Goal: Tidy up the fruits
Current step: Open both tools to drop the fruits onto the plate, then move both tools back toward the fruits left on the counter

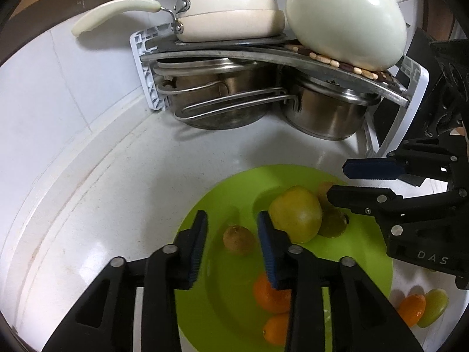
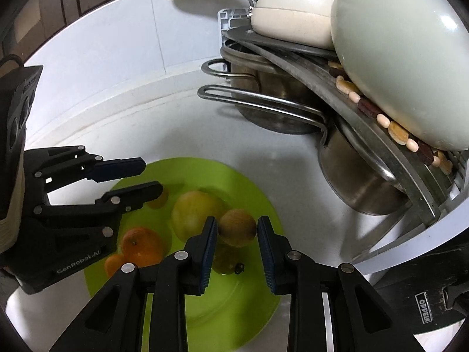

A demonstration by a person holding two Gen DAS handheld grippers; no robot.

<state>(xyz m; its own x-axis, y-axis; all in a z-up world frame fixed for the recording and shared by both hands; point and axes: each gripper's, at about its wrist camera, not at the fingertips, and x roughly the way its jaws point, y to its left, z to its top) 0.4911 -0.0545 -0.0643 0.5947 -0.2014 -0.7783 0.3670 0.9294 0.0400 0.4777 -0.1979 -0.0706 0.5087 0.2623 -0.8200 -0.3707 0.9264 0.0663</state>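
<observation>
A white counter (image 1: 88,199) ran into a tiled corner, where a rack (image 1: 293,55) held steel pots (image 1: 325,114) below and cream pans (image 1: 228,14) and a pale bowl (image 1: 348,17) on top. In front of the rack sat a wide lime-green plate (image 2: 255,193), shallow and glossy, with bare counter between its far rim and the pots.

On the plate lay a large yellow-green apple (image 1: 296,217) near the middle, with a smaller brown fruit (image 2: 237,227) and a dark green one (image 2: 225,259) touching it on one side. A brown kiwi (image 1: 239,239) lay alone, apart from the apple. Two oranges (image 2: 142,245) sat close together near the plate's edge. Off the plate, just beside its rim, another orange (image 1: 411,308) touched a pale green fruit (image 1: 435,308).

The left gripper (image 1: 231,249) hung over the plate with its jaws spread and holding nothing, the kiwi showing between them. The right gripper (image 2: 237,252) was also spread and holding nothing, its fingers either side of the small brown fruit without clearly touching it.
</observation>
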